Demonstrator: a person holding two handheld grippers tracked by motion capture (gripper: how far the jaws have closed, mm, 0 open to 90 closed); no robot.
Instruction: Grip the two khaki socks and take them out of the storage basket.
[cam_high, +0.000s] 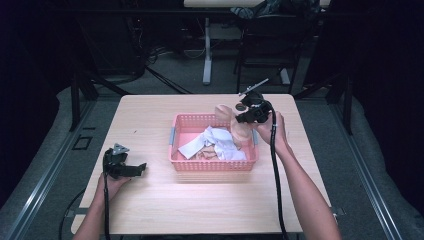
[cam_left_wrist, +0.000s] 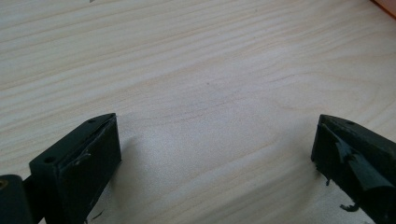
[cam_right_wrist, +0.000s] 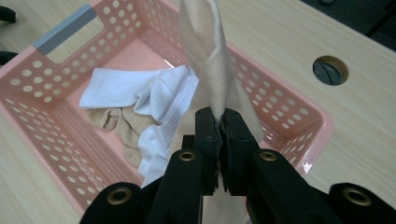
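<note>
Now the right tongs (cam_right_wrist: 219, 126) pinch a beige sock (cam_right_wrist: 208, 56) hanging lengthwise, upright, over the pink basket (cam_right_wrist: 42, 88).

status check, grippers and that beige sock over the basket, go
Right gripper shut on beige sock, held above pink basket. Left gripper open over bare table. White socks in basket; nothing in the way.

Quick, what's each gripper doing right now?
Left gripper: open, holding nothing, over the table.
Right gripper: shut on a beige sock, above the basket.

Black hand-held gripper (cam_right_wrist: 218, 126), brass-ringed screw holes, trailing black cable
</note>
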